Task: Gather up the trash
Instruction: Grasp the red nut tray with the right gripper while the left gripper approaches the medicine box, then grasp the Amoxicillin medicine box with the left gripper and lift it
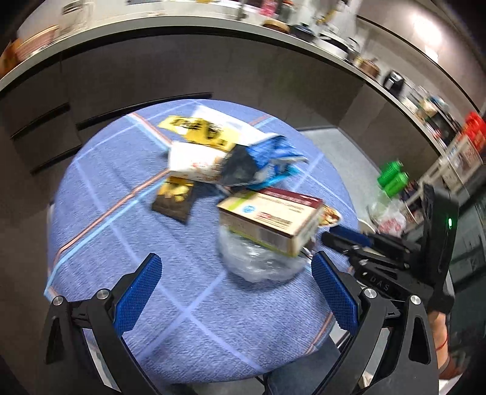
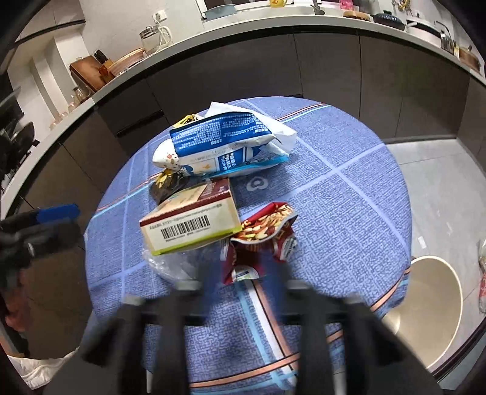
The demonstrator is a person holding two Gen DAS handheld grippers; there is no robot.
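Note:
A pile of trash lies on the round blue-cloth table [image 2: 349, 197]. It holds a carton box [image 2: 191, 221] resting on a clear plastic bag [image 1: 258, 264], a blue-and-white bag [image 2: 218, 145], a yellow-black wrapper [image 1: 197, 129], a dark packet [image 1: 174, 200] and a red nut wrapper [image 2: 264, 231]. My left gripper [image 1: 237, 257] is open wide just short of the plastic bag, with nothing between its pads. The blurred fingers of my right gripper [image 2: 244, 273] flank the red wrapper; whether they press on it is unclear. That gripper [image 1: 337, 240] also shows beside the box.
Dark cabinets under a cluttered white counter [image 2: 273, 24] curve behind the table. A beige stool [image 2: 431, 303] stands at the table's right edge, over grey floor. Green bottles [image 1: 393, 179] sit on a rack to the right. A person's jeans [image 1: 303, 367] show below the table.

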